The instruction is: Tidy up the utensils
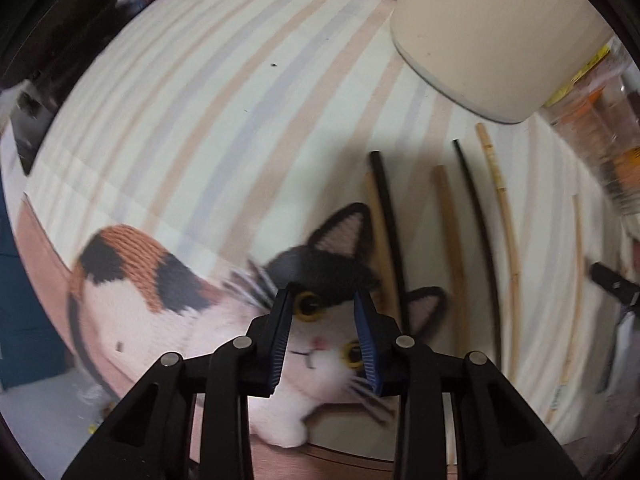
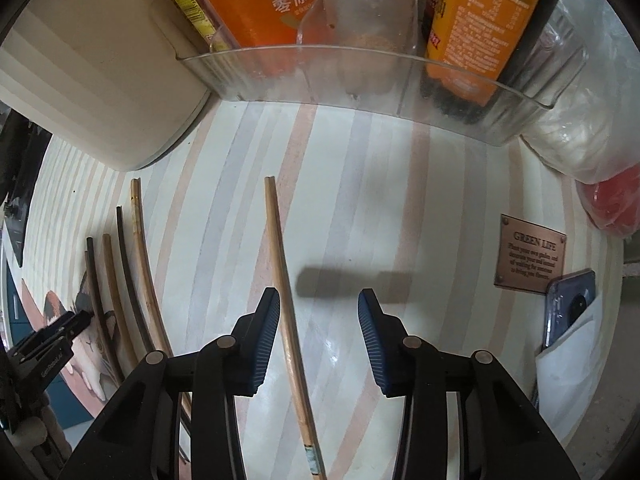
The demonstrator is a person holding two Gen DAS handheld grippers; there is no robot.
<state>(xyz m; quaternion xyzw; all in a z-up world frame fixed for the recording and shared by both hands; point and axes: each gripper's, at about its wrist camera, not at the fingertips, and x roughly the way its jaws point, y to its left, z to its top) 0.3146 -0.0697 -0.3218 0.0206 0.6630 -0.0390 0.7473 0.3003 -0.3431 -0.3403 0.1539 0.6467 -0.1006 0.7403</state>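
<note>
Right gripper (image 2: 318,312) is wide open w/ nothing in it. One light wood chopstick (image 2: 286,300) lies on the striped cloth (image 2: 360,208) btwn its fingers, pointing to 12 o'clock. More chopsticks (image 2: 128,280) lie at 9 o'clock. Left gripper (image 1: 324,300) is open too, over the cat picture (image 1: 320,340). The stick looks thin, light, stiff & slippery. Best to pinch it near the middle, I think.

Soft indoor light, strong fisheye bending with dark corners, left view motion-blurred, glare on striped cloth (image 2: 336,356)
</note>
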